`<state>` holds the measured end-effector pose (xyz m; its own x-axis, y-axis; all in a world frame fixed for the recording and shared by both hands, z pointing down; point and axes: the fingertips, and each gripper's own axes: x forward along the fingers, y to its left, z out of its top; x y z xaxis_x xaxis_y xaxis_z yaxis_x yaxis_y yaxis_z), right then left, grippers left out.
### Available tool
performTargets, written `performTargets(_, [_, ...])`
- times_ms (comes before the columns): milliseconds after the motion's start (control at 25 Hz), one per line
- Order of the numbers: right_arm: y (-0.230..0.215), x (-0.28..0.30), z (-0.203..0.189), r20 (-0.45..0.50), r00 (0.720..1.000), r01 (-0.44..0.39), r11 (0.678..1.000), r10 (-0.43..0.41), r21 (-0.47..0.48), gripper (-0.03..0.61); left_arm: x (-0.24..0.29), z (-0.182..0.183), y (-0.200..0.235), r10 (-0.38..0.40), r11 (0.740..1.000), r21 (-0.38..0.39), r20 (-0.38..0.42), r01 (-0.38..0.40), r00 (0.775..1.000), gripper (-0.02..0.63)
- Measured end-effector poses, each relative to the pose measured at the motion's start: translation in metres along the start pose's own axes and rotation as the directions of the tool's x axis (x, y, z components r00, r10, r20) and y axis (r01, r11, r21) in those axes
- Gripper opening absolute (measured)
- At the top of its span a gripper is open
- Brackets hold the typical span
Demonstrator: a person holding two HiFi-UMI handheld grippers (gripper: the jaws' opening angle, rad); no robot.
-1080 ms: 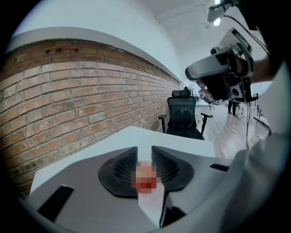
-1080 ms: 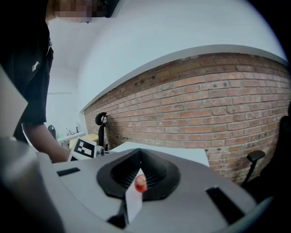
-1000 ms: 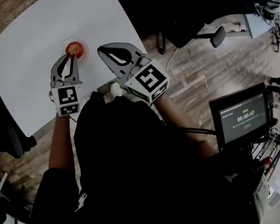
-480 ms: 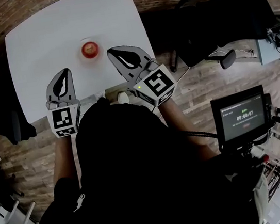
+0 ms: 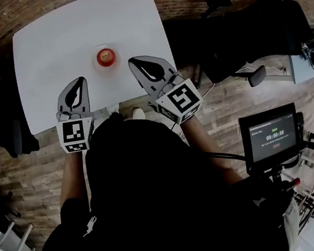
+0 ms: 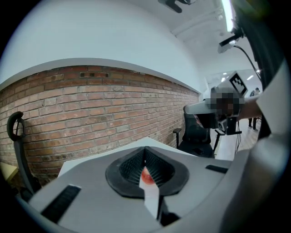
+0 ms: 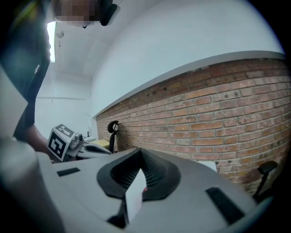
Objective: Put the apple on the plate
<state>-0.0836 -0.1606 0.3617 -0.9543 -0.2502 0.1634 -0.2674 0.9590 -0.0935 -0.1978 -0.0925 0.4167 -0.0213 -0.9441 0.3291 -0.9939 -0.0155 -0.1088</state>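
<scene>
The apple [image 5: 106, 57] sits on the small plate [image 5: 97, 64] near the middle of the white table [image 5: 45, 45]. Both grippers hang over the table's near edge, apart from the plate. The left gripper [image 5: 81, 81] has its jaws pressed together on nothing, and the right gripper [image 5: 134, 62] is likewise closed and empty.

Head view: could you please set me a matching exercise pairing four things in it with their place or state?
Things:
1. apple
2. left gripper
3. monitor
4. office chair

Place or state:
A. lit, at the far right of the view
B. on the plate
C. black, right of the table
D. shut and empty, over the table's near edge

Pairs: 1-B, 2-D, 3-A, 4-C
</scene>
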Motion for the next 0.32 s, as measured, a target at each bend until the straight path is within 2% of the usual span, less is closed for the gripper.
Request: performTargets(320, [-0.0028, 0.0000, -0.0041, -0.015, 1.000, 0.014, 1.000, -0.014, -0.003, 0.003, 0.0075, -0.0014, 0.0013, -0.023, 1.000, 0.009, -0.009, 0.023, 1.000, 0.006])
